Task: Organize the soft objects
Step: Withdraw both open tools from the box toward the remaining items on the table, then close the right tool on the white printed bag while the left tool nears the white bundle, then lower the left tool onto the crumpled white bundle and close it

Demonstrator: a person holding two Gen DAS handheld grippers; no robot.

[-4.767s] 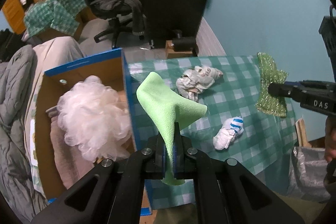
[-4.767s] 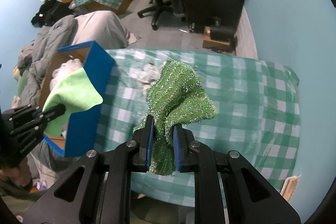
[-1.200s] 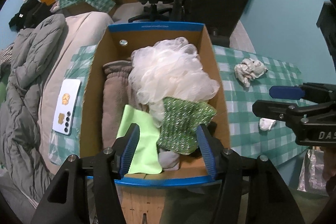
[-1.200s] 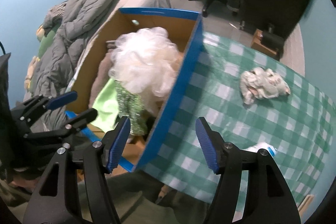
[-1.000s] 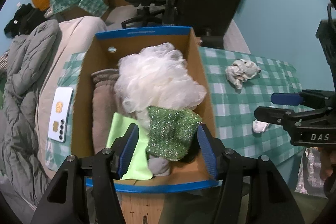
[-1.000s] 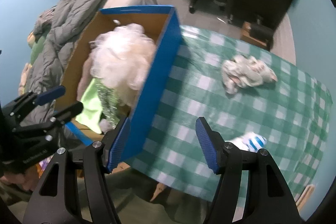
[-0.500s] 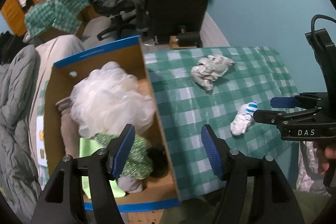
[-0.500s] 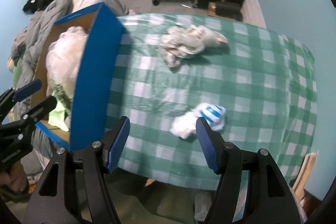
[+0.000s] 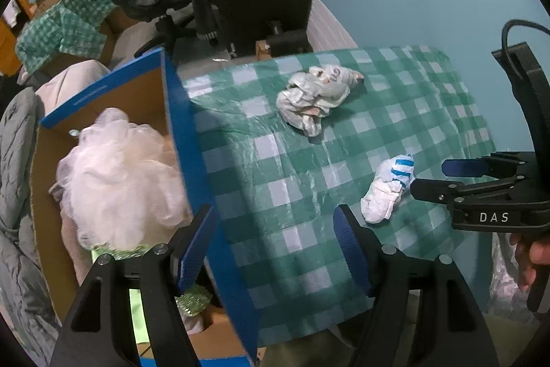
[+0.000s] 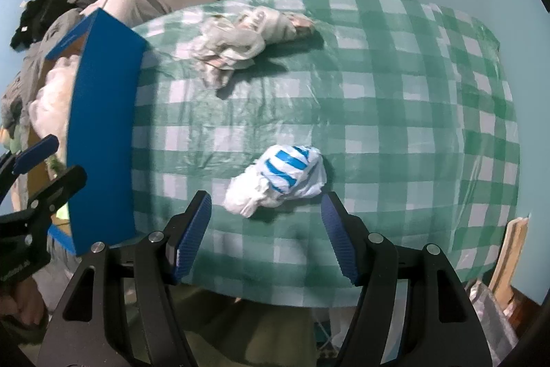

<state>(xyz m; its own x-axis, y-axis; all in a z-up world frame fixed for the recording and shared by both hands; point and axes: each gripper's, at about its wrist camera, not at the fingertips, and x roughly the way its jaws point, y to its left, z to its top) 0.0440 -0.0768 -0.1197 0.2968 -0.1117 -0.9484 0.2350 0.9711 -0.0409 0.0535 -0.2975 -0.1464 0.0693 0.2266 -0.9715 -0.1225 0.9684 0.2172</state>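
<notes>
While my left gripper (image 9: 275, 246) widens empty beside the blue-edged cardboard box (image 9: 192, 140), my right gripper (image 10: 266, 229) gapes over the crumpled blue-striped white sock (image 10: 278, 179).

The tablecloth (image 10: 395, 98) is green-and-white check. On it, a white sock (image 10: 278, 179) carries blue stripes; beyond it lies a pale grey-white rag (image 10: 240, 40). Beside the cloth, the box (image 10: 103, 140) is blue outside, brown inside, holding a white pouf (image 9: 117, 181).

green cloths (image 9: 192, 296) mostly hidden behind tongs, box wall
</notes>
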